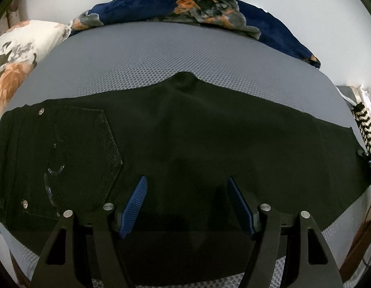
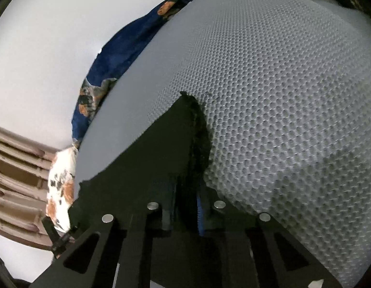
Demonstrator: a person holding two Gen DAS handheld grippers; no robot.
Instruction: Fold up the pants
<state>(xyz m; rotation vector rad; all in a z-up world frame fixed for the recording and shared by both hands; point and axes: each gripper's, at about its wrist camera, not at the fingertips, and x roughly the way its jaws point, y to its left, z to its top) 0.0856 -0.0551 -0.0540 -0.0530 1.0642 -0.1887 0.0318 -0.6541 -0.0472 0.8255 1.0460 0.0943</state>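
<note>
Left wrist view: black pants (image 1: 185,132) lie flat across a grey mesh mattress (image 1: 161,55), the left gripper (image 1: 186,187) poised above them, blue fingers (image 1: 135,204) spread apart. Right wrist view: the right gripper (image 2: 185,206) has its fingers clamped on the pants' frayed hem (image 2: 197,129)

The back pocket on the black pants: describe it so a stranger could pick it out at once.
Start at the grey mesh mattress, where the black pants lie spread across it. Go to their left end in the left wrist view: the back pocket is a five-sided patch outlined in stitching, coming to a point toward the left gripper. Unlike the plain cloth around it, it has silver rivets at its corners.
</note>
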